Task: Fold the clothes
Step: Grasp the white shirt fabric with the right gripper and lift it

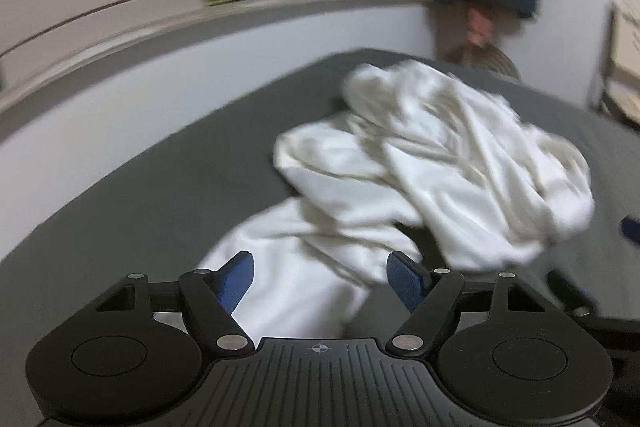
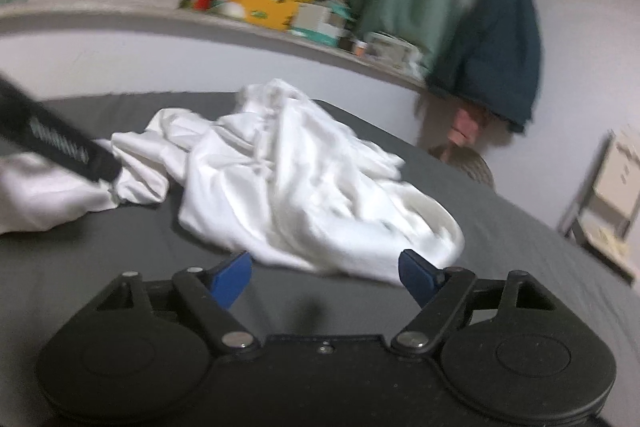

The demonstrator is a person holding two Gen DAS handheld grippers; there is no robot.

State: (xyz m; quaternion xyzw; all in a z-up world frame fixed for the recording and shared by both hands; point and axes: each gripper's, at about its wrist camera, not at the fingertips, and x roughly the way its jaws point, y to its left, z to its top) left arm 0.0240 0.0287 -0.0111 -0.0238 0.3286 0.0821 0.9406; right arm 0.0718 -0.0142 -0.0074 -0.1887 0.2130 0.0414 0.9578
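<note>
Reaching for a crumpled white garment point(image 1: 420, 163) is the step I judge to be in hand, so I work across from my left side to my right. My left gripper point(image 1: 320, 277) hangs with its blue pads point(image 1: 236, 281) well spread and nothing pinched; a white tail of the cloth lies under and between them, but the pads do not press it. That tail runs toward the near edge of the dark grey bed surface point(image 1: 140, 195), while the bulk of the garment sits heaped further in, toward the far corner.

To do this well, I want that left grip on a true edge or corner, not a fistful of bunched folds, so I would trace the tail to its hem before I close.

Moving right, the heap shows again in the right wrist view as a white garment point(image 2: 288, 179) in the middle of the bed surface point(image 2: 100, 275). My right gripper point(image 2: 326, 271) is likewise parted wide and empty, its pads point(image 2: 416, 273) just short of the nearest lobe of cloth. I would bring it low, slide one pad under that lobe and take a single layer.

Both views are blurred, so I cannot tell seams from creases; slowing down before pinching seems wise. Pulling the two grips apart should then spread the garment flat for folding.
</note>
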